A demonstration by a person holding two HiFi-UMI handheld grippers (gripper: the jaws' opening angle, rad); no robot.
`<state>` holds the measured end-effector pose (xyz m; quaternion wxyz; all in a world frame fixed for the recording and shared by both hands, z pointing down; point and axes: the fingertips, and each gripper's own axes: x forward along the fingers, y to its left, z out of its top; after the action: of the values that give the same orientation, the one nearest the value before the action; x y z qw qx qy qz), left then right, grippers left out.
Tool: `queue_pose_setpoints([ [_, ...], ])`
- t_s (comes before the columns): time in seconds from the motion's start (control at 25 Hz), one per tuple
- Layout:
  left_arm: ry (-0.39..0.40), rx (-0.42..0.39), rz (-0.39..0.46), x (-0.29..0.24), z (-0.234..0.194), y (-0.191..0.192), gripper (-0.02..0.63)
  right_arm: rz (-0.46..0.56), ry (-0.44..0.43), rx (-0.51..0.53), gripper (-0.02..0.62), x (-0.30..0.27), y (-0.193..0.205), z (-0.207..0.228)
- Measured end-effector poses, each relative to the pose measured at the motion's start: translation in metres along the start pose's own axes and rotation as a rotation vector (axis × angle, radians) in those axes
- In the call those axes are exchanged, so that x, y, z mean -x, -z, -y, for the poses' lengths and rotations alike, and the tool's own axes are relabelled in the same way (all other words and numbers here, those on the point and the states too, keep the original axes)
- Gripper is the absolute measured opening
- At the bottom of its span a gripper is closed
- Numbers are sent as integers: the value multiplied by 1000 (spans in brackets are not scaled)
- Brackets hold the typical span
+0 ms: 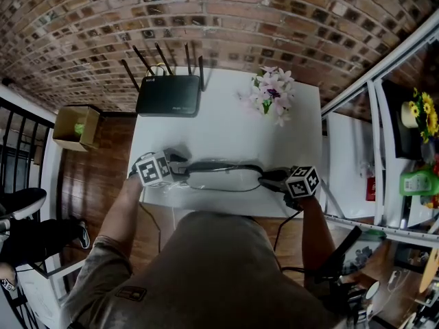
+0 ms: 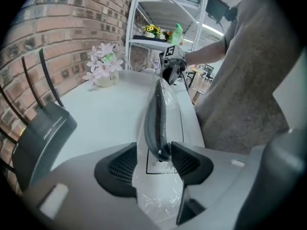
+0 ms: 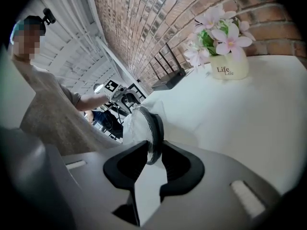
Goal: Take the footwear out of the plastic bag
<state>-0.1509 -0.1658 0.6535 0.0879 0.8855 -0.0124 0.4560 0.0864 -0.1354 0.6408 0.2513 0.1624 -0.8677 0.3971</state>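
A dark piece of footwear (image 1: 223, 173) in a clear plastic bag (image 2: 160, 190) hangs stretched between my two grippers over the front edge of the white table (image 1: 226, 125). My left gripper (image 2: 154, 156) stands open around one end. The footwear (image 2: 156, 119) lies close to the right-hand pad, with a gap to the other pad. My right gripper (image 3: 154, 155) is shut on the other end, its pads pressing the footwear's dark rim (image 3: 154, 128) through the plastic. In the head view the left gripper (image 1: 184, 166) is at the left and the right gripper (image 1: 269, 178) at the right.
A black router (image 1: 169, 94) with several antennas stands at the table's back left, and a pot of pink flowers (image 1: 273, 91) at the back right. A white metal shelf (image 1: 411, 149) is to the right. A cardboard box (image 1: 77, 127) sits on the wood floor to the left.
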Motion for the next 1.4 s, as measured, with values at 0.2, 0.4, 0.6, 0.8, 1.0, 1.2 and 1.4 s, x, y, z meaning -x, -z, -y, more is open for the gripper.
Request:
queue_pose_setpoints([
  [0.2, 12, -20, 0, 7, 8, 0, 104, 6, -4, 0, 104, 0, -2, -1],
  [0.4, 16, -9, 15, 10, 12, 7, 74, 11, -6, 8, 104, -1, -2, -1],
  [0.6, 29, -21, -25, 18, 17, 23, 58, 14, -1, 0, 104, 2, 1, 1],
  [0.8, 17, 2, -49, 30, 15, 40, 48, 25, 18, -19, 104, 13, 4, 4],
  [1.0, 0, 12, -58, 34, 13, 48, 48, 35, 30, -31, 104, 17, 8, 7],
  [1.2, 4, 30, -45, 35, 12, 45, 152, 35, 34, -30, 104, 16, 8, 5],
  [1.4, 7, 9, -14, 30, 10, 26, 236, 33, 38, -23, 104, 16, 6, 3],
])
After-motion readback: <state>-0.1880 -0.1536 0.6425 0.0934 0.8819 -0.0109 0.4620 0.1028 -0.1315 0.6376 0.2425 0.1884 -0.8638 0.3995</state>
